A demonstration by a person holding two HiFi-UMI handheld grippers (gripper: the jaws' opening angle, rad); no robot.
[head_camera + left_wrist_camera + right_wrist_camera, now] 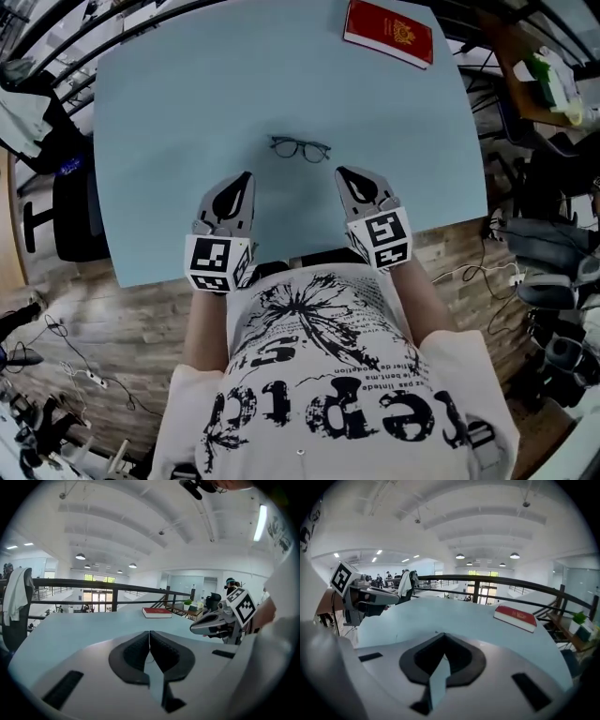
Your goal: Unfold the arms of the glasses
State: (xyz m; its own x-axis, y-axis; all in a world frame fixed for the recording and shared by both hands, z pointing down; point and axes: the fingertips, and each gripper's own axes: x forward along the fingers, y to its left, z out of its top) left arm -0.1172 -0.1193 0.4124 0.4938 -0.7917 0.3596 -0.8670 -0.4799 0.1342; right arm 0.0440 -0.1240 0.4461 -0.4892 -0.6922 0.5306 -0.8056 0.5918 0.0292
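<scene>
Between and just beyond both closed, empty grippers, left gripper (243,180) and right gripper (345,174), folded glasses (301,148) lie crosswise, roughly equally near each.

Pale blue table (178,131), black-framed glasses (301,148), red book (389,32) with gold emblem far right, grey left gripper (247,176) and right gripper (340,172) bearing black-and-white marker cubes (220,263), white shirt (328,384) printed black.

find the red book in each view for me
Head view: red book at the top, right of centre, near the far edge of the table.
Left gripper view: red book mid-frame, far across the table.
Right gripper view: red book right of centre, mid-height.
Shared landmark: the light blue table.
</scene>
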